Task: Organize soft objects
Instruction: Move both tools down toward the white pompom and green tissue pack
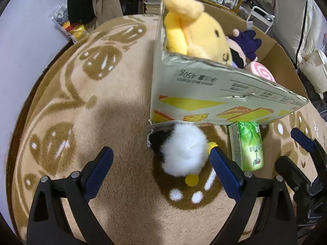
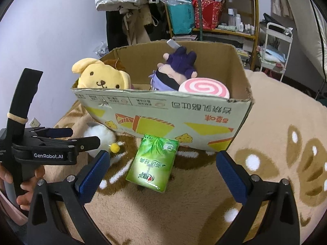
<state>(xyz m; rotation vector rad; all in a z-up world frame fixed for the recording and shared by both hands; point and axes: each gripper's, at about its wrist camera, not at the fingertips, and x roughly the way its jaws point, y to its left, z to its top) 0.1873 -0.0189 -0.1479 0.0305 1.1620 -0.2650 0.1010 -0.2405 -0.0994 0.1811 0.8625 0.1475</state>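
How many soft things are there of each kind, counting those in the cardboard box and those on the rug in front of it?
Plush toys in the box: 3 (yellow dog, purple doll, pink swirl cushion)
Fluffy white toys on the rug: 1
Green tissue packs on the rug: 1
Total: 5

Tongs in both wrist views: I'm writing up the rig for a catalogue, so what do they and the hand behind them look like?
Each pair of tongs, left and right, has black triangular fingers with silver rivets and ribbed blue pads. The left body reads "GenRobot.AI" in white, and a beige elastic band rings its black upright. A pink sleeve shows below the hand.
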